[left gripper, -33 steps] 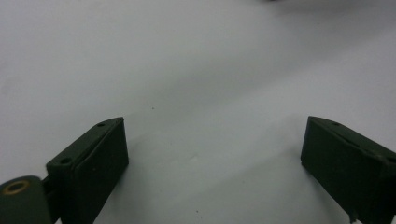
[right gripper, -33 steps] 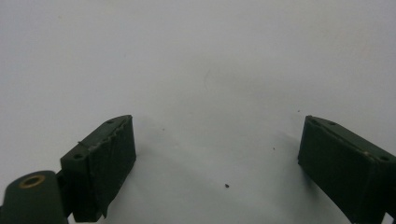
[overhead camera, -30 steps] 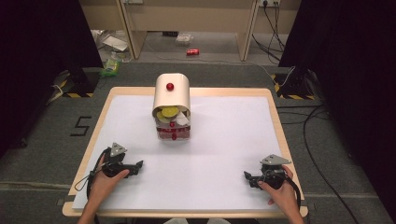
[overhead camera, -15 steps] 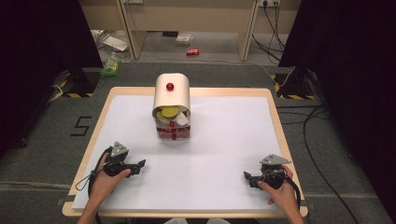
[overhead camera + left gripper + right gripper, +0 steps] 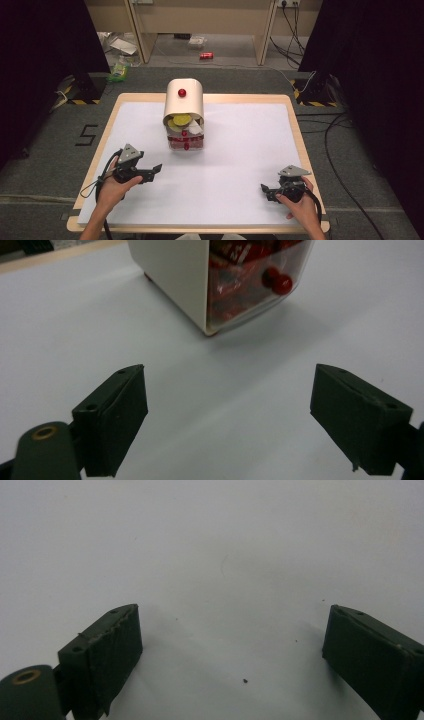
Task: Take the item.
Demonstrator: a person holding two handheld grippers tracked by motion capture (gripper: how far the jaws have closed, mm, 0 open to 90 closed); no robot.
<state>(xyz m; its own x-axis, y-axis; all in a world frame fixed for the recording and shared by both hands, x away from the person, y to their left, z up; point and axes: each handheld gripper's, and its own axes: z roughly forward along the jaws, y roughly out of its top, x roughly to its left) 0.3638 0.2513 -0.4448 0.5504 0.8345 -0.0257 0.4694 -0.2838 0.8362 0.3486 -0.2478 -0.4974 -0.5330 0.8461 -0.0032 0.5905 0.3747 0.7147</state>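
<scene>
A small cream cabinet [image 5: 184, 106] with a rounded roll-top lid and a red knob [image 5: 182, 93] stands at the table's far middle. Yellow and white items [image 5: 181, 120] show under its lid. Below them is a clear front with red contents [image 5: 186, 142]. My left gripper [image 5: 156, 170] is open near the front left, pointing right toward the cabinet. In the left gripper view the cabinet's cream side [image 5: 175, 275] and its clear front with a red knob [image 5: 278, 282] lie ahead of the open left gripper [image 5: 230, 425]. My right gripper [image 5: 264, 189] is open at the front right over bare white surface, as is the right gripper [image 5: 230, 665] in its own view.
A white sheet [image 5: 240, 145] covers the wooden table [image 5: 296, 131]. On the floor beyond lie a red can [image 5: 206, 55], some litter and cables [image 5: 330, 125]. A number mark [image 5: 86, 134] is on the floor at the left.
My left gripper has shifted slightly forward and to the right, toward the cabinet. The right gripper has stayed in place.
</scene>
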